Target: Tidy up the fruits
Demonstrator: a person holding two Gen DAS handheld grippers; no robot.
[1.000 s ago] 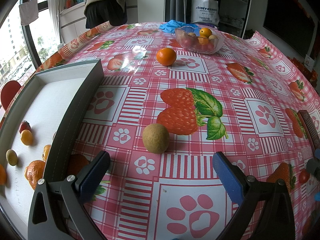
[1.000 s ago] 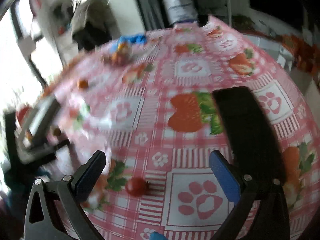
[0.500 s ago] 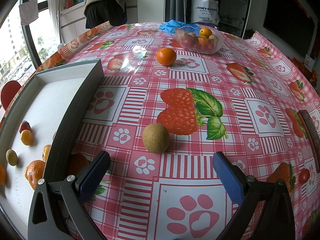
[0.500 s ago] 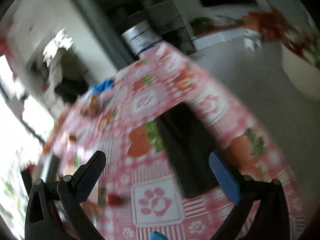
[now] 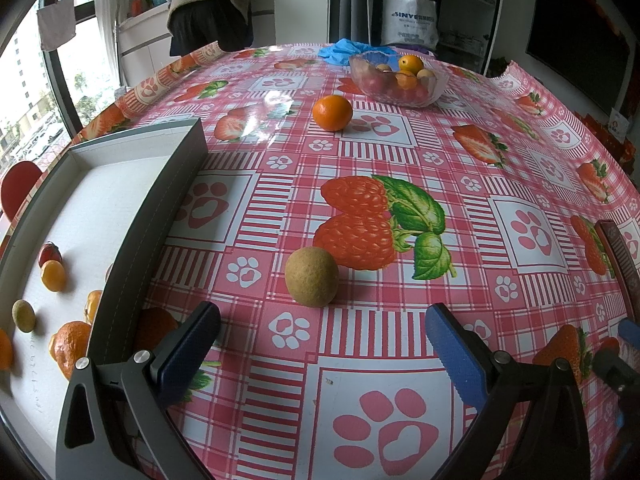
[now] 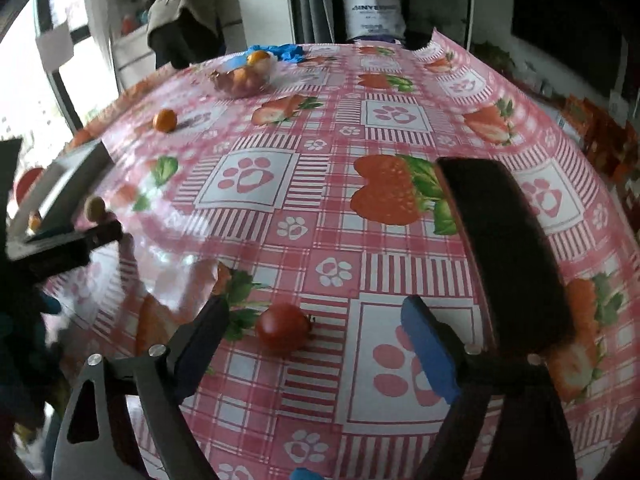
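A red cherry tomato (image 6: 282,332) lies on the strawberry-print tablecloth between the fingers of my right gripper (image 6: 316,340). Its jaws are closing, with a gap on both sides of the tomato. My left gripper (image 5: 322,340) stands open and empty, just short of a round brown-green fruit (image 5: 312,276). At the left, a grey tray (image 5: 160,208) with a white floor holds several small fruits. An orange (image 5: 154,326) sits against its outer wall, partly hidden by my left finger. Another orange (image 5: 332,107) lies farther back. A blue fingertip (image 5: 631,330) of the right gripper shows at the right edge.
A glass bowl (image 5: 360,76) of mixed fruit stands at the back of the table beside a blue cloth (image 5: 344,50). A flat black tray (image 6: 508,248) lies just right of the right gripper. A person stands beyond the far edge, by the window.
The right wrist view swung off toward the floor, then came back down over the tomato, with its fingers closer together. The right gripper entered the left view's right edge. My left gripper stayed put.
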